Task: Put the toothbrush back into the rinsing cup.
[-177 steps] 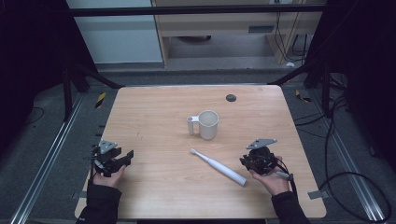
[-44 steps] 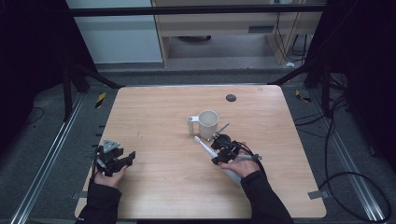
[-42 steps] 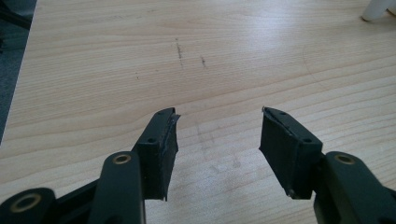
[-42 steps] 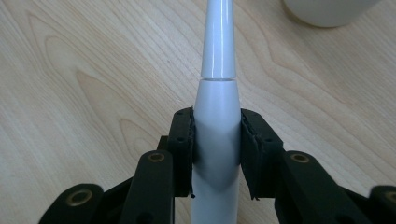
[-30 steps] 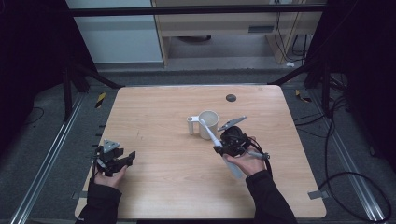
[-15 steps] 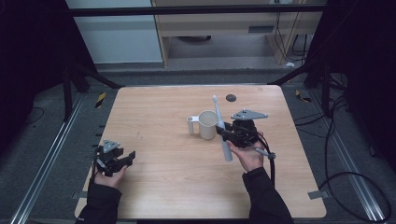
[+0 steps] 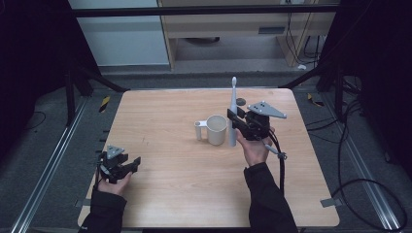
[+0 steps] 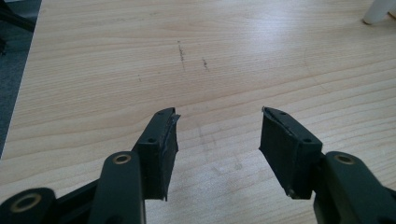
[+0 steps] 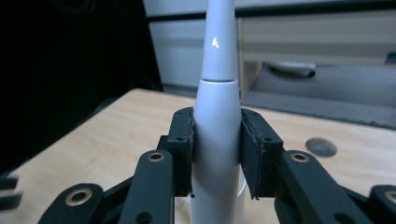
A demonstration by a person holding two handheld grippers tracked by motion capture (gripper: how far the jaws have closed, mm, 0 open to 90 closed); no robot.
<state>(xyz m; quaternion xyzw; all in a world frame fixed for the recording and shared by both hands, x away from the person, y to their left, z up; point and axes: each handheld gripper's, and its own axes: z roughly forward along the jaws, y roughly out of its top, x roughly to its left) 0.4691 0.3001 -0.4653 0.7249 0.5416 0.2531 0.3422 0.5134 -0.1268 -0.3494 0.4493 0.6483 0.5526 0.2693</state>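
My right gripper is shut on a white electric toothbrush and holds it upright, brush head up, just right of a white mug at the table's middle. In the right gripper view the pads press both sides of the toothbrush handle, and the mug rim shows just below it. My left gripper rests near the table's front left, jaws open over bare wood with nothing between them.
A small dark round disc lies on the table behind the toothbrush; it also shows as a grey disc in the right gripper view. The wooden table has free room at front centre. The mug's handle peeks in far off.
The right gripper took the toothbrush off the table, lifted it and turned it from slanted to upright beside the mug. The left gripper has stayed put.
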